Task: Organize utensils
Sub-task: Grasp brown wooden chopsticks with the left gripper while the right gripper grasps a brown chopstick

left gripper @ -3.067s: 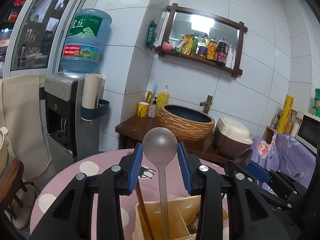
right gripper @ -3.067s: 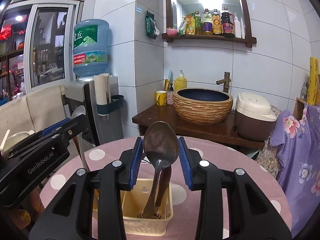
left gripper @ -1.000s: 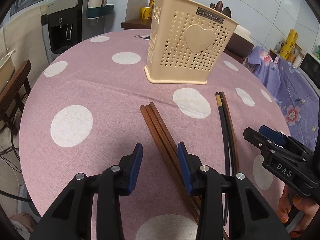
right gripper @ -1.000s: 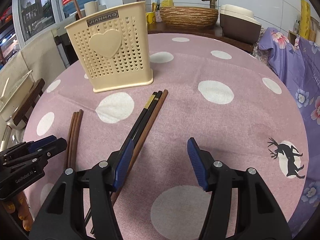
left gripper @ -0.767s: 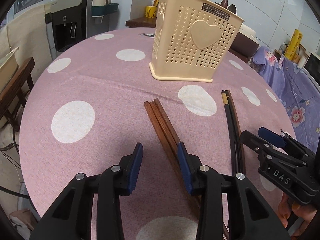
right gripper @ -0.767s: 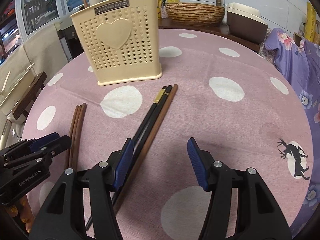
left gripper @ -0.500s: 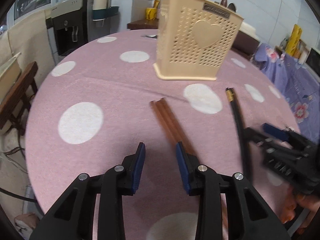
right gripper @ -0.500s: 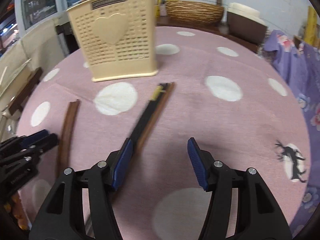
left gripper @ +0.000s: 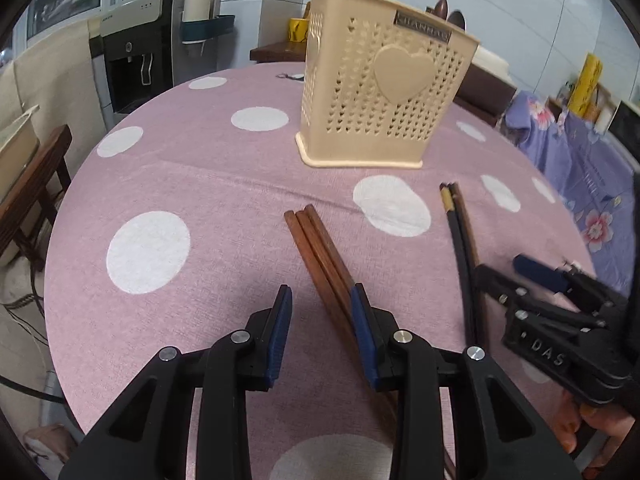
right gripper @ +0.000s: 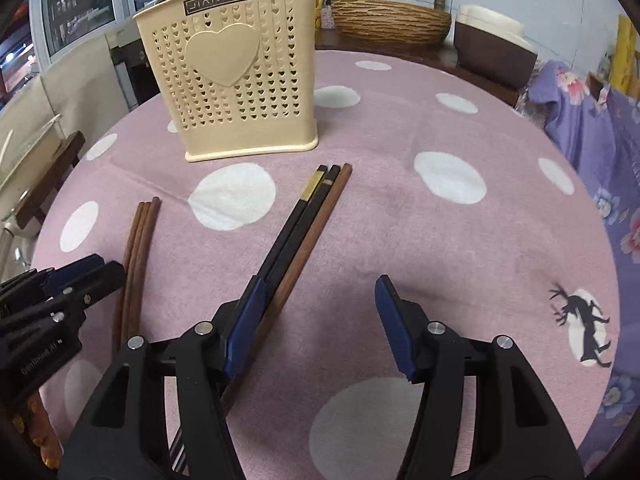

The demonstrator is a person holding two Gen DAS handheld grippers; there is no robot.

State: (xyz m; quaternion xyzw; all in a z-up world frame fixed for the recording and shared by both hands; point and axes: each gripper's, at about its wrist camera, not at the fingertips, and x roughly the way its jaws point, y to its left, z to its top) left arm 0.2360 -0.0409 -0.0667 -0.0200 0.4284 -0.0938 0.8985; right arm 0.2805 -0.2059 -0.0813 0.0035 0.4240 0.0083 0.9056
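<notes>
A cream perforated utensil holder (left gripper: pixel 384 92) with a heart stands on the pink dotted table; it also shows in the right wrist view (right gripper: pixel 236 68). Brown wooden chopsticks (left gripper: pixel 320 256) lie in front of it, running under the right finger of my left gripper (left gripper: pixel 322 304), which is open and empty. The same brown chopsticks (right gripper: pixel 138 248) lie at left in the right wrist view. A black and brown chopstick set (right gripper: pixel 304 224) lies beside the left finger of my right gripper (right gripper: pixel 320 292), which is wide open and empty. That set also shows in the left wrist view (left gripper: pixel 460 240).
The round table's edge (left gripper: pixel 60 216) drops to a wooden chair (left gripper: pixel 28 184) at left. A water dispenser (left gripper: pixel 140 48) stands behind. A woven basin (right gripper: pixel 392 20) and a rice cooker (right gripper: pixel 492 52) sit on a counter beyond. Purple floral cloth (right gripper: pixel 600 128) lies at right.
Both grippers left the spoons in the holder and dropped low over the table. In the last second both shifted slightly forward toward the chopsticks. Both stay open.
</notes>
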